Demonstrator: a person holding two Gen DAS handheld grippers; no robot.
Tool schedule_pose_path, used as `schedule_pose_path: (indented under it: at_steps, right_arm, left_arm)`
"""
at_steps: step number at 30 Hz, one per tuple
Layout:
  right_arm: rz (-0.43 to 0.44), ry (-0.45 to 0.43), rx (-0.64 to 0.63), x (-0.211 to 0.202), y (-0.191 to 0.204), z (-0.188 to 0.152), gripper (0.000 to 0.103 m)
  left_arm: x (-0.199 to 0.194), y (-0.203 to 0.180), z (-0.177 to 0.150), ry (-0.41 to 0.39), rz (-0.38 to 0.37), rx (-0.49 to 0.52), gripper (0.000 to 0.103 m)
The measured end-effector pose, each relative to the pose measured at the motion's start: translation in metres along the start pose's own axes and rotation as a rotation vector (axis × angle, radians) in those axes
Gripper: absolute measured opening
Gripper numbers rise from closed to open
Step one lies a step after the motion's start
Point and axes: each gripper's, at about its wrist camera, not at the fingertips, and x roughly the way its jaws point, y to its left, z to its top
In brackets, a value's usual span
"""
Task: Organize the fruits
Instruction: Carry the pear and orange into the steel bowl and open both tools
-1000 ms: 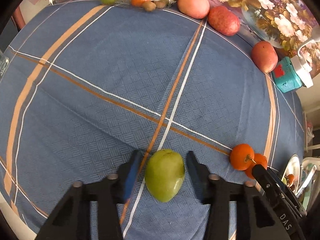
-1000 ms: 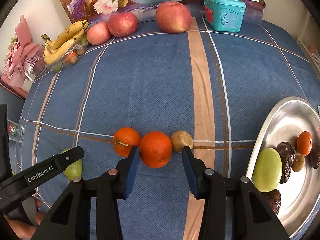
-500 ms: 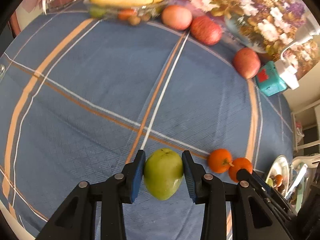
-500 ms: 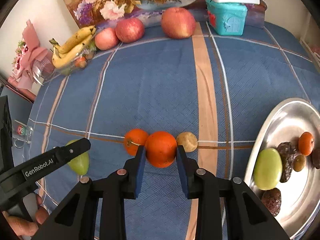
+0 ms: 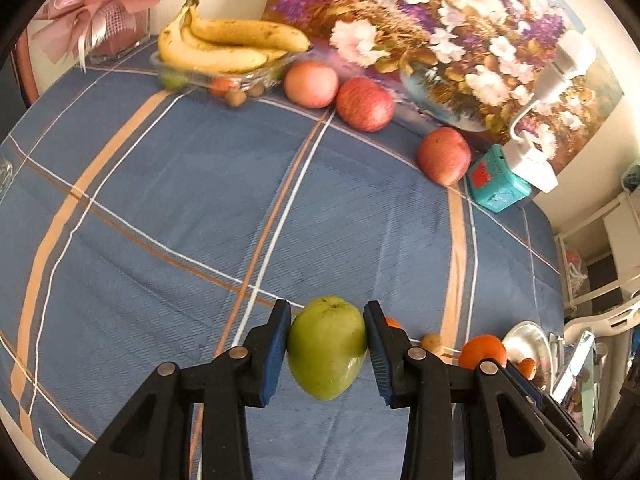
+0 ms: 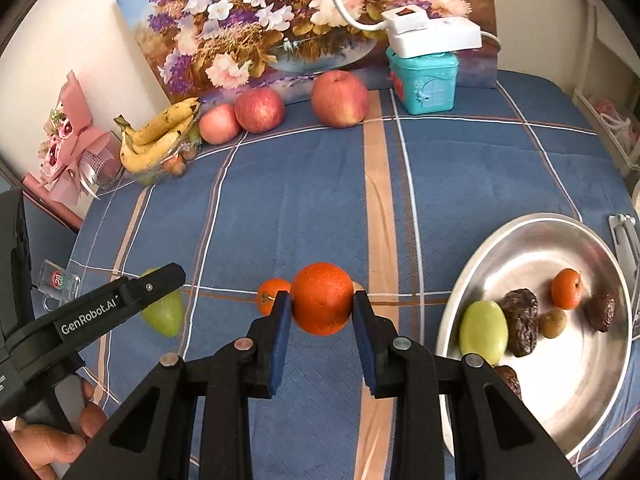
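Observation:
My left gripper (image 5: 326, 346) is shut on a green mango (image 5: 327, 347), held above the blue checked tablecloth (image 5: 200, 208). The right wrist view shows that same green mango (image 6: 164, 314) at the left, behind the left gripper's arm. My right gripper (image 6: 322, 310) is shut on a large orange (image 6: 322, 298), lifted off the cloth. A smaller orange (image 6: 269, 295) with a stem lies on the cloth just behind it. A steel plate (image 6: 560, 392) at the right holds a green fruit (image 6: 483, 332), a small orange (image 6: 566, 289), dark dates (image 6: 520, 322) and a small brown fruit.
Along the back stand a glass dish of bananas (image 5: 224, 48), three red apples (image 5: 365, 104), a teal toy house (image 6: 424, 80) with a white power strip on it, a flower painting (image 6: 304, 12) and a pink bouquet (image 6: 72, 148). A person's hand (image 6: 48, 436) holds the left gripper.
Both grippers closed on their fruit: the left on the green mango, the right on the large orange. Both fruits have since been lifted off the cloth and the views tilted up.

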Motion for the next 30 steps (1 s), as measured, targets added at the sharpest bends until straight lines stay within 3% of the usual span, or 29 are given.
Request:
schedule_pose_path:
  at_steps: [11,16,26,30]
  right_arm:
    - [-0.013,-0.016,0.048,-0.009,-0.023,0.001,0.032]
    - [-0.067,-0.028,0.101,-0.014,-0.047,0.0,0.032]
    - [-0.11,-0.076,0.276,-0.038,-0.118,-0.004,0.032]
    - [-0.177,-0.102,0.367,-0.053,-0.157,-0.007,0.032]
  left_arm:
    - [-0.003,-0.045,-0.01,-0.007,-0.023,0.112,0.04]
    - [-0.004,-0.076,-0.02,0.008,-0.047,0.197,0.04]
    - [-0.01,-0.137,-0.051,0.024,-0.147,0.337,0.04]
    - [-0.007,-0.161,-0.065,0.061,-0.197,0.387,0.04]
